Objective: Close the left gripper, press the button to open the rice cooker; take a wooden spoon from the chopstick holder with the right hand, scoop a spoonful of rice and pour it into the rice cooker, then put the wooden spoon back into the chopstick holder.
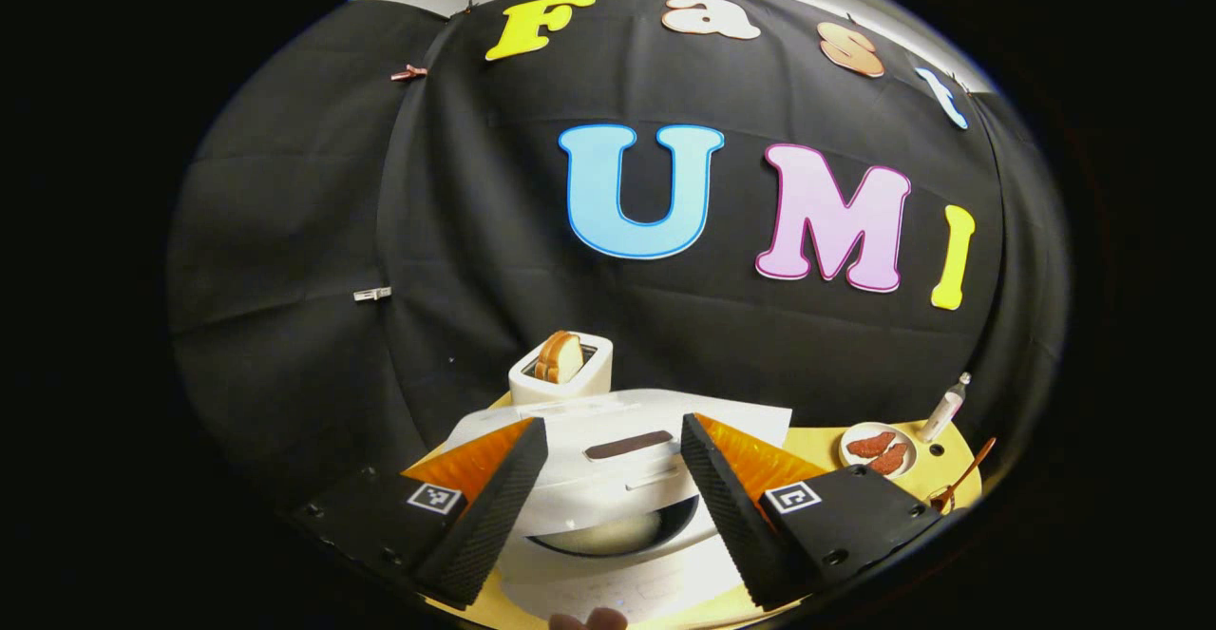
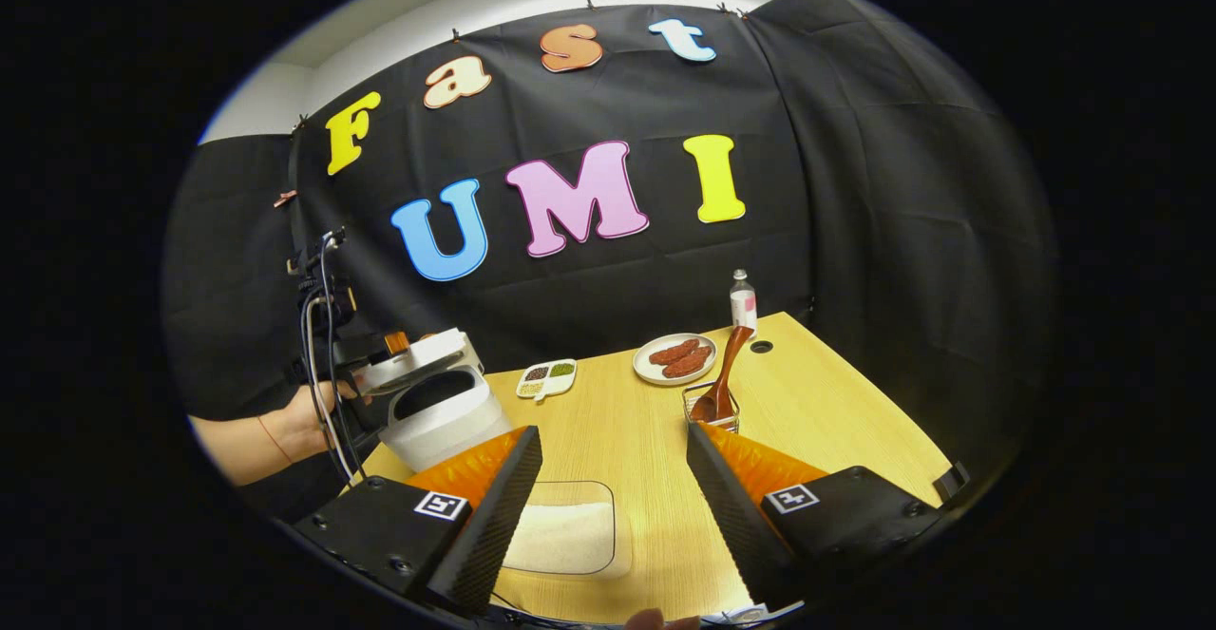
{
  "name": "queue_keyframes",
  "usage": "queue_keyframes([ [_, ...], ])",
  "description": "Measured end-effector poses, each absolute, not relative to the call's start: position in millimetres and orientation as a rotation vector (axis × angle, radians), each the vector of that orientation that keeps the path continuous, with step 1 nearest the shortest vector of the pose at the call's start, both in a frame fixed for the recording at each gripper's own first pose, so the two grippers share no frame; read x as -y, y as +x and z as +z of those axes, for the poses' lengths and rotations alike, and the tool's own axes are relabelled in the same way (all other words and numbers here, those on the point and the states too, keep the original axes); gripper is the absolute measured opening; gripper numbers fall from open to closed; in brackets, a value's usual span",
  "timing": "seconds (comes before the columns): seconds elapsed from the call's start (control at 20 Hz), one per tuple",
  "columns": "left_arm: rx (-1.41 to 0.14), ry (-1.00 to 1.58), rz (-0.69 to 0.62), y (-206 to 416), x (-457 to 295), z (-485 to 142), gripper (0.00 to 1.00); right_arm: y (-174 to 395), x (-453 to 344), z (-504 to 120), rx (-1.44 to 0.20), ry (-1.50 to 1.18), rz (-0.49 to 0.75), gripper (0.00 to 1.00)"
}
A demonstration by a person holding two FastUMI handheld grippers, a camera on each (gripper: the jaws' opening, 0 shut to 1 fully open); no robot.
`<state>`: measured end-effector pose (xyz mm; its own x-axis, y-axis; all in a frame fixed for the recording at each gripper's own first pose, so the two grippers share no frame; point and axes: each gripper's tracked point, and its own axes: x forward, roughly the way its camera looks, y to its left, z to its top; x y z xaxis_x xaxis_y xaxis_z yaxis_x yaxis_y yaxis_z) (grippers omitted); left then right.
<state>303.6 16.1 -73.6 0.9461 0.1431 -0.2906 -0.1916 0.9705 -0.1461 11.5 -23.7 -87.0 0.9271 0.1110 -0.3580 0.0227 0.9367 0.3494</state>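
Sitting at the left of the tabletop (image 2: pixel 608 421), the cooker (image 2: pixel 442 421) has its lid (image 2: pixel 418 361) raised and its pot bare to the air, so the button press looks done; in the left gripper view the lid's dark handle (image 1: pixel 627 445) lies between the fingers and the pale pot (image 1: pixel 617 535) shows below it. The left gripper (image 1: pixel 613 487) hangs just over the cooker with its fingers apart and nothing between them. The step in hand, as I judge it, is fetching the spoon (image 2: pixel 722 373), which stands bowl-down and leaning in the wire holder (image 2: pixel 711 407) right of centre. The right gripper (image 2: pixel 613 506) is also spread and empty, near the holder but short of it. To do it well, come at the handle above the holder's rim, pinch it squarely on its flat sides and lift straight up, so the light holder does not tip or drag. A tray of rice (image 2: pixel 562 537) lies just under that gripper, handy for the scoop. Farther back are a plate of sausages (image 2: pixel 676 359), a small bottle (image 2: pixel 743 305), a divided dish (image 2: pixel 546 378) and, behind the cooker, a toaster (image 1: pixel 562 369) with bread. Apart from the wall letters, no brand or label is readable; the bottle's label is too small.
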Motion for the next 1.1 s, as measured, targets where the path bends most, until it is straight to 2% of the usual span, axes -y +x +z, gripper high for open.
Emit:
queue_keyframes([
  [0.65,-0.475,-0.088,0.206,288,28,-154,1.0,11,13,-90,-0.417,0.339,0.083,0.98],
  [0.85,-0.485,-0.089,0.207,289,29,-159,1.0,10,12,-90,-0.418,0.333,0.089,0.98],
  [1.1,-0.575,-0.164,0.214,290,32,-172,1.0,5,12,-95,-0.428,0.344,0.08,0.98],
])
